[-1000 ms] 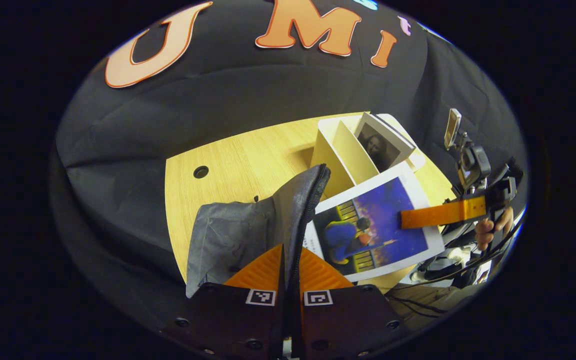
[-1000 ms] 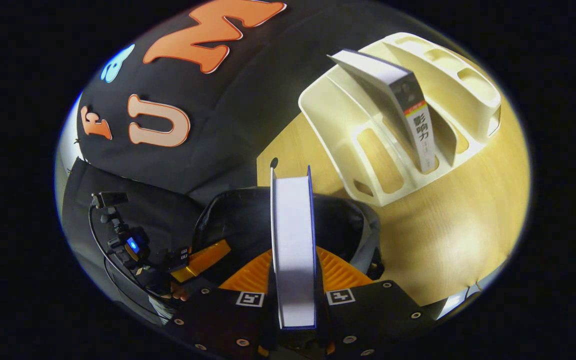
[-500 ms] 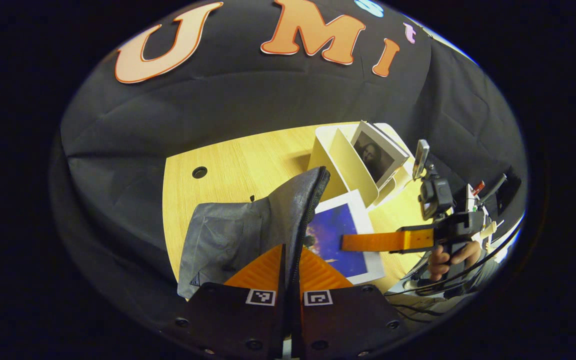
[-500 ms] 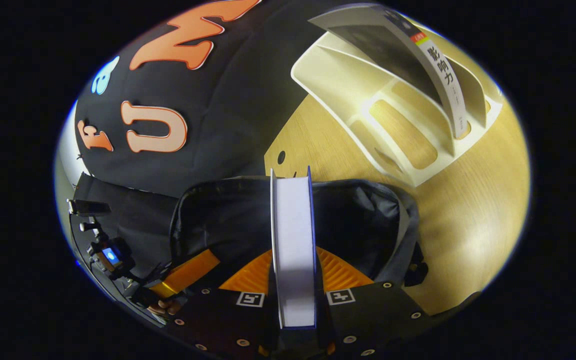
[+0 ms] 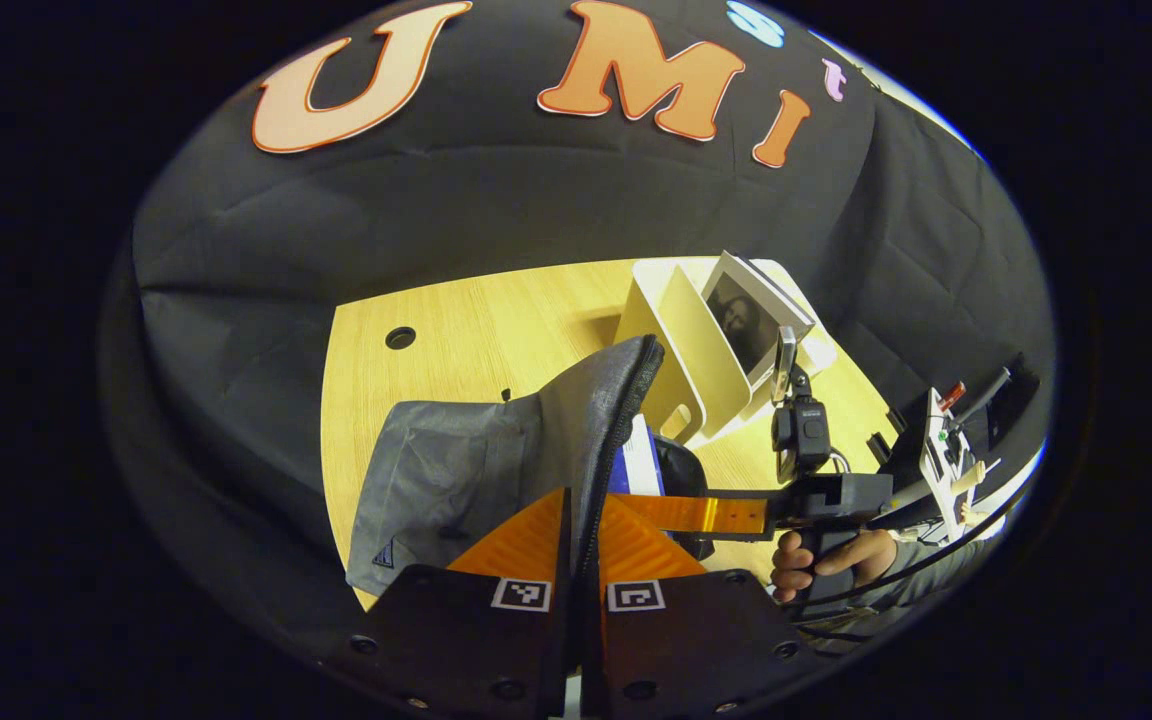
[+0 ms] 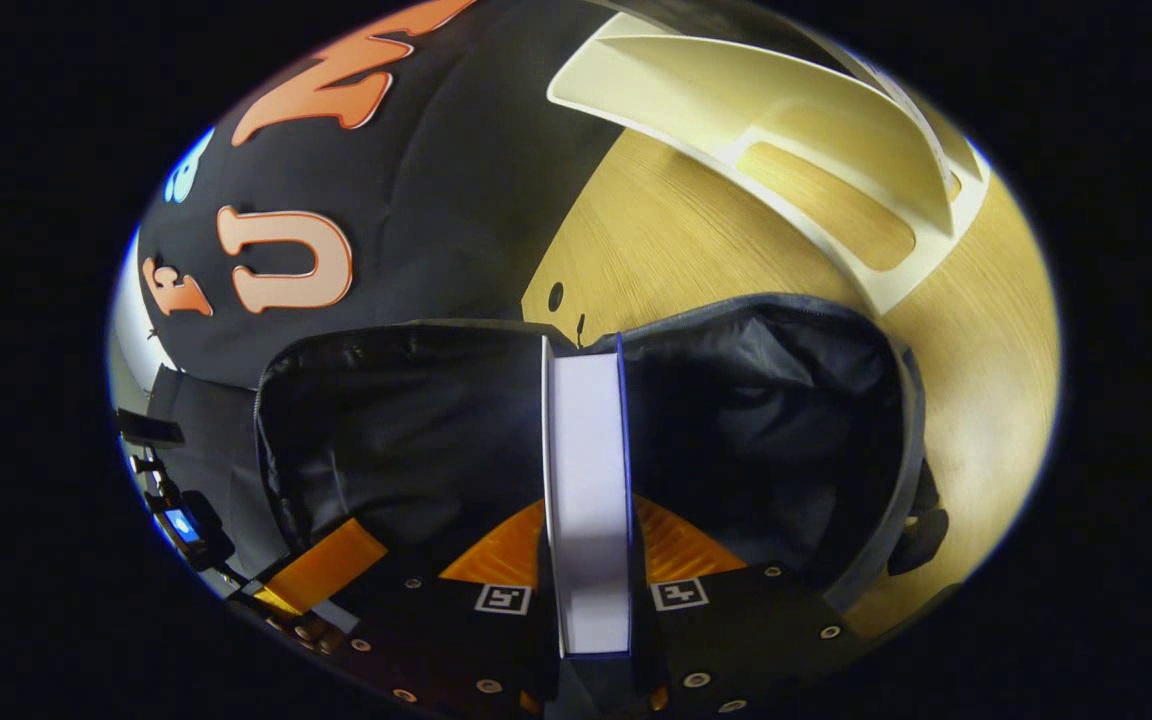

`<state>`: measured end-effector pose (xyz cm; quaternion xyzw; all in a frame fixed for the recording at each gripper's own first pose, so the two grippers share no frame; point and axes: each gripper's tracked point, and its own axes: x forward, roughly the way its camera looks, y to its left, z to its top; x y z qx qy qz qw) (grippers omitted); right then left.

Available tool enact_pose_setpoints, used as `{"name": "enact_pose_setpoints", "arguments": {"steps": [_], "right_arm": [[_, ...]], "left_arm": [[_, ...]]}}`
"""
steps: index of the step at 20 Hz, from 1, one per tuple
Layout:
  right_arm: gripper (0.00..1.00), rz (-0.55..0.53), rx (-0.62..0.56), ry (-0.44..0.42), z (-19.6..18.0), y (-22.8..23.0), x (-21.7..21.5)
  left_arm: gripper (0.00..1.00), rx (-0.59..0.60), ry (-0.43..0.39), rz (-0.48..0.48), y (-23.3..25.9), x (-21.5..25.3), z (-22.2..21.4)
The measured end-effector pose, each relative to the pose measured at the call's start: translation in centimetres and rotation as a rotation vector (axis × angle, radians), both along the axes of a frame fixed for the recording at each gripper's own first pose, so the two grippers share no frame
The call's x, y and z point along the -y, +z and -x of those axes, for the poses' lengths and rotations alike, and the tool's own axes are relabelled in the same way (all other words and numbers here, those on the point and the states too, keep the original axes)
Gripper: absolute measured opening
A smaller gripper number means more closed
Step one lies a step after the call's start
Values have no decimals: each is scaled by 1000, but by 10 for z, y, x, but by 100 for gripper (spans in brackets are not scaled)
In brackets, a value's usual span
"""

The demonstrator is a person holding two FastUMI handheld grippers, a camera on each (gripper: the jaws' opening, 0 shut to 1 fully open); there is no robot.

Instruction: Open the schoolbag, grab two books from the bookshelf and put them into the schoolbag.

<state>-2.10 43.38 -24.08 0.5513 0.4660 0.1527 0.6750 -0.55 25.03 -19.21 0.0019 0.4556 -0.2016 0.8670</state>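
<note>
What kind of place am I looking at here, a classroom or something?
More likely a staged recording booth than a classroom: black cloth wall behind a small wooden table, which holds a cream bookshelf and a grey schoolbag, worked with two handheld grippers.

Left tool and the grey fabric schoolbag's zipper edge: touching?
Touching. In the left gripper view the left tool is closed with the grey fabric schoolbag flap's zipper edge pinched between its fingers, holding the bag open.
</note>
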Motion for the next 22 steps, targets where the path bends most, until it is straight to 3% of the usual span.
{"name": "enact_pose_setpoints", "arguments": {"steps": [4, 6, 7, 9, 18, 22], "right_arm": [[39, 36, -63, 30, 6, -9, 5], [55, 56, -69, 52, 15, -9, 18], [75, 84, -77, 60, 18, -13, 25], [95, 138, -82, 87, 26, -18, 41], [98, 346, -31, 153, 29, 21, 151], [98, 515, -13, 219, 17, 34, 212]], "left_arm": [[7, -7, 27, 11, -2, 0, 2], [7, -5, 41, 8, -3, 1, 1], [7, -5, 48, 7, -4, 2, 1], [7, -8, 53, -3, -7, 3, 3], [7, -44, 65, -33, -27, 17, 12], [7, -67, 93, -31, -38, 26, 11]]}}
